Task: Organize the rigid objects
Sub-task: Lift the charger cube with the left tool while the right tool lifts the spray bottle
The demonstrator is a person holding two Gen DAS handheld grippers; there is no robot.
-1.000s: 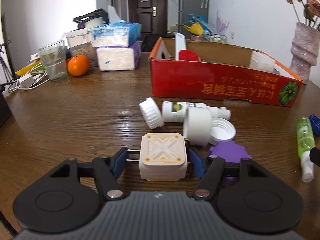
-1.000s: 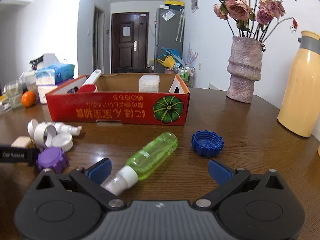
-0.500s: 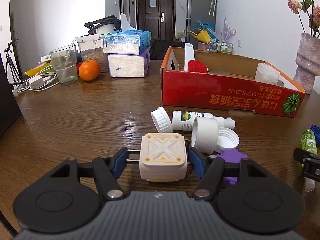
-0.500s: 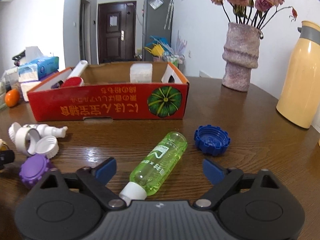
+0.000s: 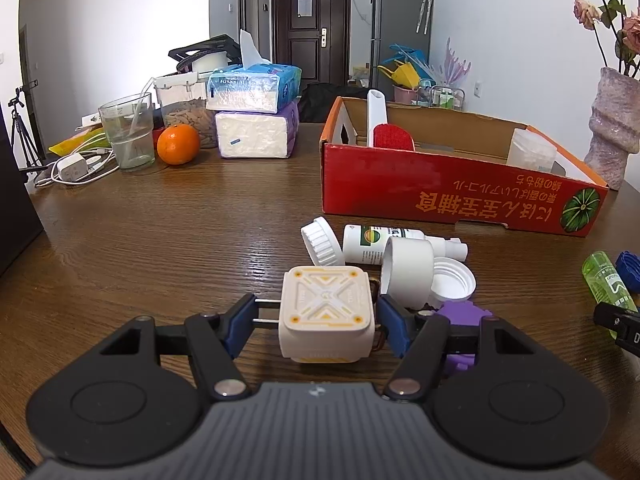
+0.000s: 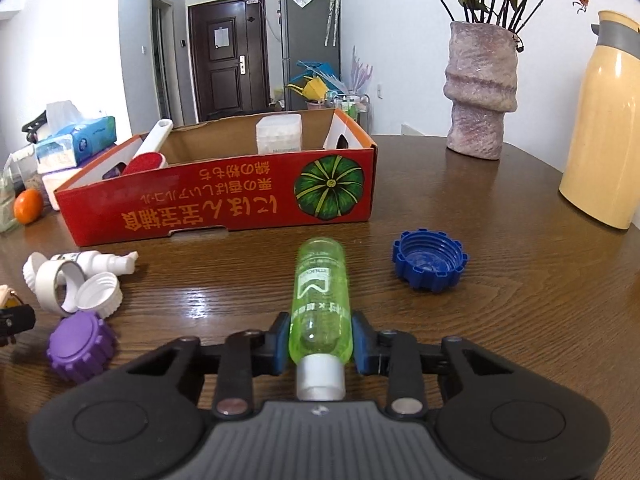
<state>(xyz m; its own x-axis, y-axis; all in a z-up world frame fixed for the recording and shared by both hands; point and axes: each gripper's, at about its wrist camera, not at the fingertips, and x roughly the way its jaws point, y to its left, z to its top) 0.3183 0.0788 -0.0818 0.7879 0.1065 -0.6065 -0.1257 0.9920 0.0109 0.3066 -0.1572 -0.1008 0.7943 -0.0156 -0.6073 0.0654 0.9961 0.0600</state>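
Observation:
My left gripper (image 5: 316, 326) is shut on a cream cube-shaped charger (image 5: 326, 318) with prongs on its left side, held low over the wooden table. My right gripper (image 6: 320, 346) is shut on a green bottle (image 6: 322, 300) with a white cap, lying lengthways toward the red cardboard box (image 6: 224, 204). The box (image 5: 460, 188) holds a white-handled red brush (image 5: 386, 136) and a clear container (image 5: 532, 150). Loose on the table are a white spray bottle (image 5: 384, 242), white caps (image 5: 454, 282), a purple cap (image 6: 78, 344) and a blue cap (image 6: 430, 260).
Tissue packs (image 5: 256, 120), an orange (image 5: 178, 144), a glass (image 5: 128, 134) and cables (image 5: 72, 166) stand at the back left. A stone vase (image 6: 480, 92) and a yellow thermos (image 6: 608, 120) stand at the right.
My right gripper moved in around the green bottle and shut on it. My left gripper kept hold of the charger and rose slightly.

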